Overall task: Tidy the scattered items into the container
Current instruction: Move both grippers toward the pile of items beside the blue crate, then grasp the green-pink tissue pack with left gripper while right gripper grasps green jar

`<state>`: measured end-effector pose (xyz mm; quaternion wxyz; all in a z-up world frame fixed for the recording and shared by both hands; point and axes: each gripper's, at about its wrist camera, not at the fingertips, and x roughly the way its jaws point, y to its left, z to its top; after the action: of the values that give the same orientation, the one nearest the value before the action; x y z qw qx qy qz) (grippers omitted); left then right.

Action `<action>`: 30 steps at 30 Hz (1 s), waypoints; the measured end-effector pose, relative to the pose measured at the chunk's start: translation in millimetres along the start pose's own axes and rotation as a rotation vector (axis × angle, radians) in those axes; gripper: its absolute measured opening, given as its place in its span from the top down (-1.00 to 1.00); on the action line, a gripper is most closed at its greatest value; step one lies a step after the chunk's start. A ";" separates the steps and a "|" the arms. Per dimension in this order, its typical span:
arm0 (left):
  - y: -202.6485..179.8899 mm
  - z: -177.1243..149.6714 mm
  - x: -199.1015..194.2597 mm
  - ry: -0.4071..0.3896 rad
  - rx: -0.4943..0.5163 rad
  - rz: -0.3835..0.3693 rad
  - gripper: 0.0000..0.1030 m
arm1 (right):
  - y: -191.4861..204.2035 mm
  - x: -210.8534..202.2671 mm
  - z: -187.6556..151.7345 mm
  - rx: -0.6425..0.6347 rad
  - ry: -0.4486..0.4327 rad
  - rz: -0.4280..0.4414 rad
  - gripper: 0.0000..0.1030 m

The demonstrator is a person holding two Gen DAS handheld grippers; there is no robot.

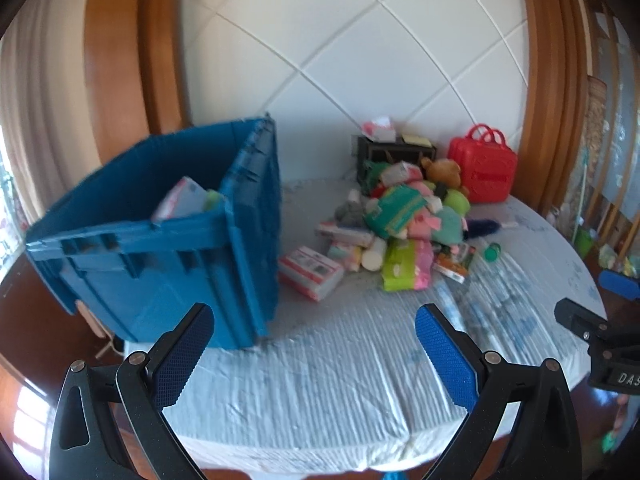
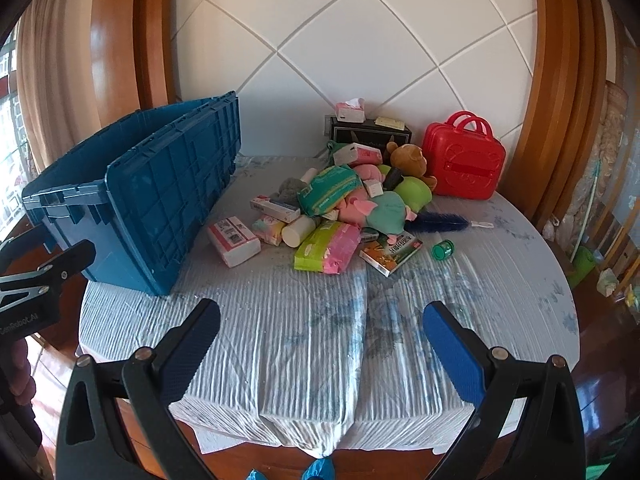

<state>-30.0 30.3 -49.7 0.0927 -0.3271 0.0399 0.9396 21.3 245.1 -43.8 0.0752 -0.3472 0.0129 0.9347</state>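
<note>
Two grippers hang over the near edge of a round desk (image 2: 280,340) covered in a ribbed, pale blue-and-white cloth. The left gripper (image 1: 314,354) has its jaws released and wide apart, with nothing between the textured blue pads. The right gripper (image 2: 320,344) is the same: jaws spread, nothing held.

At the left of both frames stands a blue crate (image 2: 132,200), a rigid ribbed plastic box with its hinged lid flap raised. In the left wrist view a white and pink packet (image 1: 184,198) pokes up inside it.

The scattered items form a heap (image 2: 348,204) in the middle of the frame, toward the padded white wall: soft plush toys, a brown teddy bear (image 2: 412,160), a teal wrapped pack (image 2: 328,192), a white cylinder bottle (image 2: 298,231), a green and pink wipes pack (image 2: 328,248), a flat printed box (image 2: 392,251) and a fuzzy dark blue brush (image 2: 438,222). A boxy tissue pack (image 2: 234,240) lies nearest the crate. A small green cap (image 2: 443,249) sits apart to the right.

Behind the heap, a glossy red case (image 2: 464,162) with two loop handles stands upright beside a black box (image 2: 370,132).
</note>
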 end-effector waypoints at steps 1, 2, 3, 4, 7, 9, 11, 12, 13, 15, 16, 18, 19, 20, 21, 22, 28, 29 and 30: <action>-6.4 -0.1 8.6 0.017 0.005 0.001 -0.98 | -10.1 4.8 -0.3 0.018 0.008 -0.005 -1.00; -14.7 -0.6 19.4 0.033 0.011 0.004 -0.98 | -20.2 9.7 -0.3 0.034 0.014 -0.011 -1.00; -21.9 -0.5 29.7 0.048 0.015 0.004 -0.98 | -32.2 16.0 -0.4 0.048 0.020 -0.019 -1.00; -28.8 -0.1 40.2 0.065 0.017 0.003 -0.98 | -43.2 22.1 -0.6 0.059 0.026 -0.026 -1.00; -55.1 3.6 78.6 0.104 0.020 0.003 -0.98 | -81.8 47.5 2.1 0.090 0.038 -0.045 -1.00; -73.9 9.4 107.2 0.131 0.013 -0.003 -0.98 | -109.4 72.1 5.7 0.115 0.061 -0.038 -1.00; -95.0 15.1 140.0 0.170 0.012 -0.006 -0.98 | -136.5 105.0 6.4 0.127 0.120 0.001 -1.00; -103.5 17.4 153.4 0.184 0.015 -0.001 -0.98 | -150.0 124.9 6.0 0.131 0.162 0.013 -1.00; -112.9 19.8 169.0 0.197 0.017 0.011 -0.98 | -160.6 140.4 5.4 0.134 0.193 0.012 -1.00; -130.3 23.4 198.9 0.222 0.017 0.029 -0.97 | -186.3 171.0 5.1 0.150 0.238 0.006 -1.00; -139.5 24.6 214.9 0.238 0.017 0.032 -0.97 | -198.8 183.4 5.5 0.160 0.250 0.004 -1.00; -151.1 25.5 236.9 0.265 0.023 0.045 -0.97 | -221.4 205.0 7.2 0.169 0.276 -0.014 -1.00; -156.1 25.6 246.3 0.274 0.024 0.044 -0.97 | -230.7 215.2 7.8 0.174 0.293 -0.022 -1.00; -161.0 26.0 257.3 0.288 0.024 0.047 -0.97 | -239.9 226.2 8.0 0.183 0.312 -0.024 -1.00; -165.2 27.0 267.1 0.300 0.025 0.050 -0.97 | -247.3 236.8 8.5 0.192 0.331 -0.020 -1.00; -168.8 28.4 276.0 0.309 0.026 0.050 -0.97 | -252.3 245.0 9.3 0.194 0.345 -0.016 -1.00; -187.8 42.2 331.3 0.338 0.052 0.057 -0.97 | -269.3 291.0 21.5 0.201 0.379 -0.011 -0.94; -189.3 43.5 341.6 0.345 0.054 0.058 -0.97 | -271.3 301.0 24.4 0.207 0.385 -0.015 -0.77; -189.8 43.9 350.7 0.352 0.054 0.058 -0.97 | -273.7 311.1 27.2 0.214 0.391 -0.017 -0.61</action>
<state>-288.2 274.1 -236.2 0.0660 -0.4828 0.0904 0.8685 -188.0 558.6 -218.1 0.1153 -0.5120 0.1233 0.8422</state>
